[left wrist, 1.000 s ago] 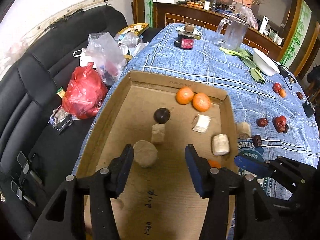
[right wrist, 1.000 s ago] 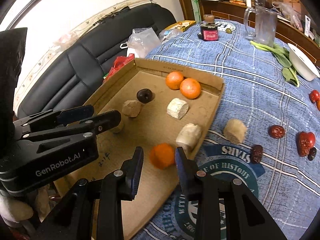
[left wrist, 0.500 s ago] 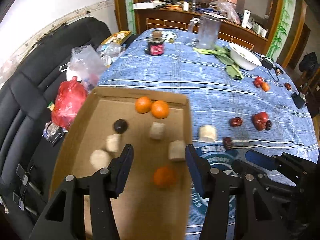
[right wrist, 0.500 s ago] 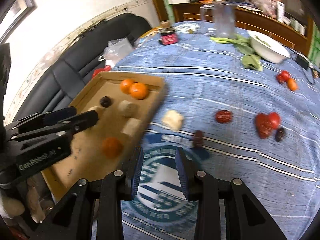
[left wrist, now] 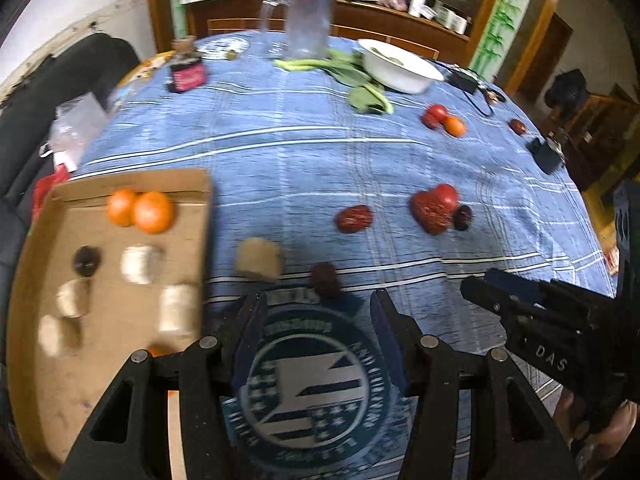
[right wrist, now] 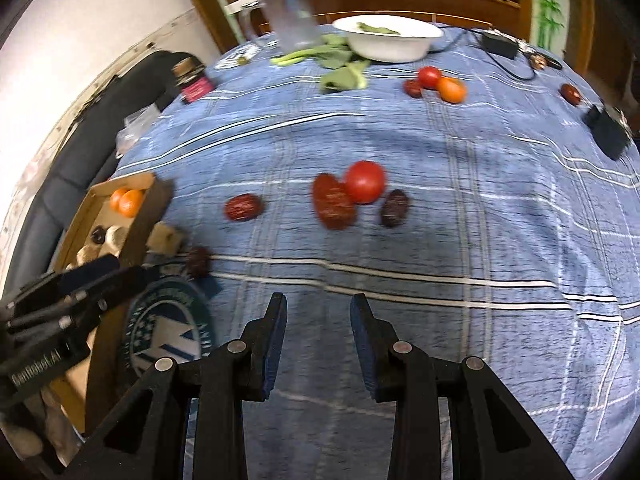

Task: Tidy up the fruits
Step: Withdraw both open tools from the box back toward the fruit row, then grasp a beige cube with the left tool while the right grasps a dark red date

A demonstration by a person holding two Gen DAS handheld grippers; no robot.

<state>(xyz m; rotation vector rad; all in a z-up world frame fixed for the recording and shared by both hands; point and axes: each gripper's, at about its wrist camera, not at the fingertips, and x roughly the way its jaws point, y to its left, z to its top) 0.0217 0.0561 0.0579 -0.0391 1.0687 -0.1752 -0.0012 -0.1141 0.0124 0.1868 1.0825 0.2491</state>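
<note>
An open cardboard tray (left wrist: 132, 178) at the left holds two oranges (left wrist: 154, 212), a dark fruit (left wrist: 86, 260) and several beige chunks (left wrist: 140, 264). My left gripper (left wrist: 318, 312) is open and empty over the round emblem on the blue cloth. Just past its tips lie a dark date (left wrist: 325, 278) and a beige chunk (left wrist: 258, 258). My right gripper (right wrist: 319, 308) is open and empty above bare cloth. Ahead of it lie a tomato (right wrist: 365, 182), a big red date (right wrist: 332, 202), a dark date (right wrist: 394, 208) and another red date (right wrist: 244, 208).
Further back lie a tomato (right wrist: 430, 76), a small orange (right wrist: 452, 90) and a date (right wrist: 570, 94). A white bowl (right wrist: 388, 42), greens (right wrist: 344, 76), a glass jug (left wrist: 308, 28), a jar (left wrist: 186, 74) and black devices (right wrist: 608, 132) stand at the back. A black sofa (left wrist: 24, 128) flanks the table's left.
Both grippers have swung right, away from the tray and out over the blue cloth. The orange seen between the right fingers a second ago now lies in the tray.
</note>
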